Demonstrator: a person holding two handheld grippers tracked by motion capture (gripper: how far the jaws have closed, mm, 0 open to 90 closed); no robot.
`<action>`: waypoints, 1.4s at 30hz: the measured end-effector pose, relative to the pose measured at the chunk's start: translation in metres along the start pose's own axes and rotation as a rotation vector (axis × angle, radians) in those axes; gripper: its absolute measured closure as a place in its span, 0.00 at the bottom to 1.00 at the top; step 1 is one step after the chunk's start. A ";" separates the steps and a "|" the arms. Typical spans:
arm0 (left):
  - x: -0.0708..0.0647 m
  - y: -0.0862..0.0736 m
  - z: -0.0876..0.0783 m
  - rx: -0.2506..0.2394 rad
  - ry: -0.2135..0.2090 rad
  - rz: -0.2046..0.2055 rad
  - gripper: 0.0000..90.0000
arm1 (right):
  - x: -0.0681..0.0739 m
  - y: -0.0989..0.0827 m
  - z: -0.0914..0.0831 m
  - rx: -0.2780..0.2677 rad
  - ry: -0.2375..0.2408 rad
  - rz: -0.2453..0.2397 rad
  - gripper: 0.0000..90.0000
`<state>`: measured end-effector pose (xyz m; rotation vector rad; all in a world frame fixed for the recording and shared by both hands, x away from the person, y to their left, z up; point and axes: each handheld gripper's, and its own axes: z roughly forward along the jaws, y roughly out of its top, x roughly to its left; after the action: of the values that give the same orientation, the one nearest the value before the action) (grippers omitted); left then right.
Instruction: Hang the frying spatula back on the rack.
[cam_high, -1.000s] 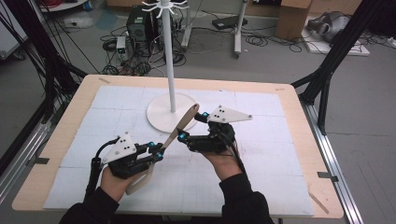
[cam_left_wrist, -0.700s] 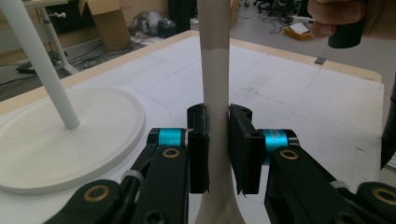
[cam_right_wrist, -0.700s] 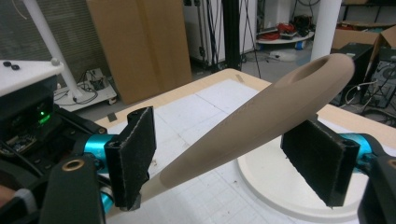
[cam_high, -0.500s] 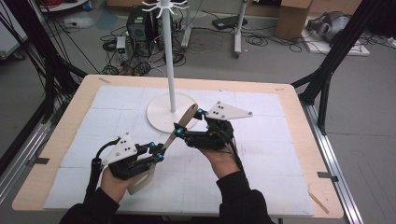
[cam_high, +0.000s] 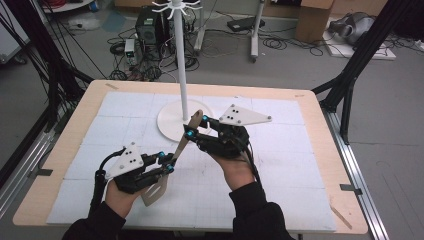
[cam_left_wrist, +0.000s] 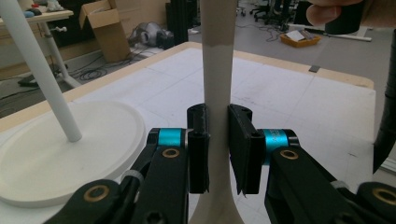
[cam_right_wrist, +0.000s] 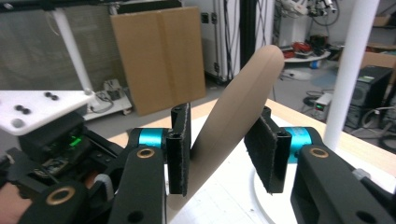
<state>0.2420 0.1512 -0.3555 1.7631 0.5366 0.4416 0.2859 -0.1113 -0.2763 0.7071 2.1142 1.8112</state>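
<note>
We hold a long tan spatula (cam_high: 181, 145) slanted above the white mat (cam_high: 280, 165), its broad blade low by our left hand and its rounded handle tip up near the white stand pole (cam_high: 183, 95). Our left gripper (cam_high: 167, 164) is clenched on the narrow neck; in the left gripper view both pads (cam_left_wrist: 198, 140) press the neck (cam_left_wrist: 217, 93) flat from either side. Our right gripper (cam_high: 196, 127) has the handle end between its jaws, which have just been closing. In the right gripper view the handle (cam_right_wrist: 233, 112) leans against the left pad (cam_right_wrist: 180, 149), while the right pad (cam_right_wrist: 264, 154) stands just clear of it, so this claw is not yet gripping.

The stand's round white base (cam_high: 167, 125) lies just behind the right gripper, with the pole rising close beside the handle tip. The mat to the right of our right hand is open up to the wooden table edge (cam_high: 327, 150). The front strip of mat between our forearms is bare too.
</note>
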 end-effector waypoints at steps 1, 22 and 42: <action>0.000 0.000 0.000 0.000 0.000 0.000 0.86 | 0.000 0.000 0.000 0.000 0.000 0.000 0.68; 0.004 0.004 -0.004 -0.088 -0.149 -0.024 0.85 | 0.032 0.033 0.002 0.030 0.198 -0.126 0.79; 0.013 0.006 -0.004 -0.160 -0.420 -0.053 0.65 | 0.013 0.035 0.003 0.033 0.490 -0.119 0.80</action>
<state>0.2515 0.1608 -0.3479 1.6231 0.2411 0.0676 0.2830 -0.0990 -0.2414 0.1399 2.4191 2.0431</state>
